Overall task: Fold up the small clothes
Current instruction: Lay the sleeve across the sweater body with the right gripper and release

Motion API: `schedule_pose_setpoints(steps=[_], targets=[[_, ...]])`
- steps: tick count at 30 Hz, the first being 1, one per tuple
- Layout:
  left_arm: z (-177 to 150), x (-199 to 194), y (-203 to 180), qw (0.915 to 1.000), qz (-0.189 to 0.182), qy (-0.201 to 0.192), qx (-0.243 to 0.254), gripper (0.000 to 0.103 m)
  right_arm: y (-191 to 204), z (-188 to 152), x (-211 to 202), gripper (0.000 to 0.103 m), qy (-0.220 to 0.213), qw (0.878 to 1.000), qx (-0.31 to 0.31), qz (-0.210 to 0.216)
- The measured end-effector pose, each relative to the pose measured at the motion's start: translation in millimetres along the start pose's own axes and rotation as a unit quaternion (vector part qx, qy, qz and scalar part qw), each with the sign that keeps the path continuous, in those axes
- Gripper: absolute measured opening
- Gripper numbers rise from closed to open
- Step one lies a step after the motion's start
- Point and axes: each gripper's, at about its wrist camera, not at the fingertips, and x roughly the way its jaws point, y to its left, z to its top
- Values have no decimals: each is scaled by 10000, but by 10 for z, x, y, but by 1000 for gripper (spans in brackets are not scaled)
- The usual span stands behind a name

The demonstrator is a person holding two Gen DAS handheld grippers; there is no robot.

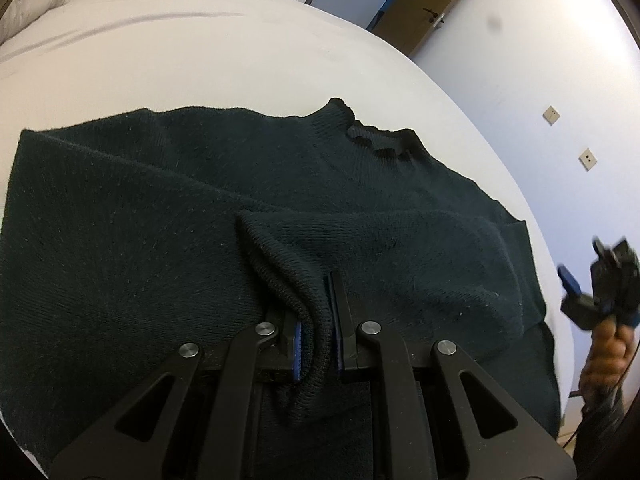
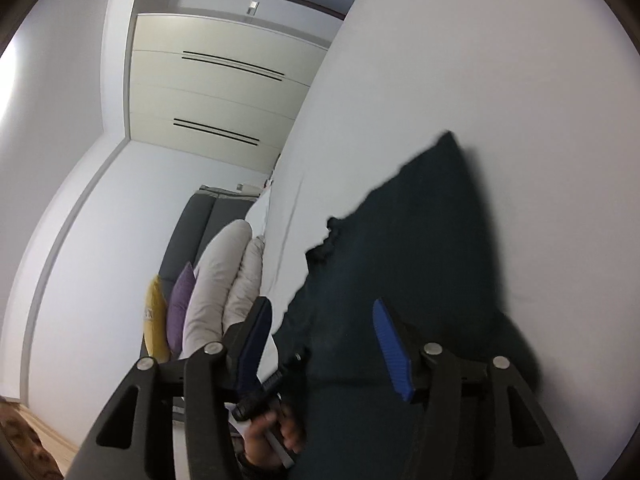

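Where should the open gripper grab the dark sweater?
Probably the right shoulder edge of the sweater, coming in from the right, where the right gripper hangs open. That edge lies flat and free; the left gripper already pinches the cuff.

looks like a home bedroom to us: white bed (image 1: 240, 48), pillows (image 2: 224, 280), built-in wardrobe (image 2: 216, 92), grey sofa (image 2: 192, 232) with cushions.

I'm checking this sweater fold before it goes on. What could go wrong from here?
1. The left gripper is shut on only a thin ribbed edge of the dark sweater; a pull could slip it free.
2. The right gripper is open and holds nothing, so the far side may drag and bunch.
3. The sweater's right edge lies near the bed edge and might slide off.
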Motion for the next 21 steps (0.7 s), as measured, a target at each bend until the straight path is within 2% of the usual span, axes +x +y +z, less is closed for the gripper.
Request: schedule_pose_setpoints(steps=[3,5,6,7,13,17,21], targets=[[-8,2,-24,10000,43,-18,39,13,-137,77,296,58,180,9995,256,-103],[-15,6,-45,9999,79,-22,68,13,-328,53,527,55,446,9971,483,-377],[-19,10,-60,9999,106,-28,90,13,-383,29,602,42,514,9962,529,-472],[-21,16,-71,9999,122,-34,104,13,-390,14,620,38,507,9961,478,-536],[-15,64,-79,9998,126,-60,110,13,-400,-39,530,38,398,9988,186,-214],[-26,50,-76,9998,131,-62,121,13,-321,-103,492,39,369,9983,-3,-461],[-24,54,-74,9999,116,-63,111,13,-249,-210,412,47,295,9971,-138,-689]])
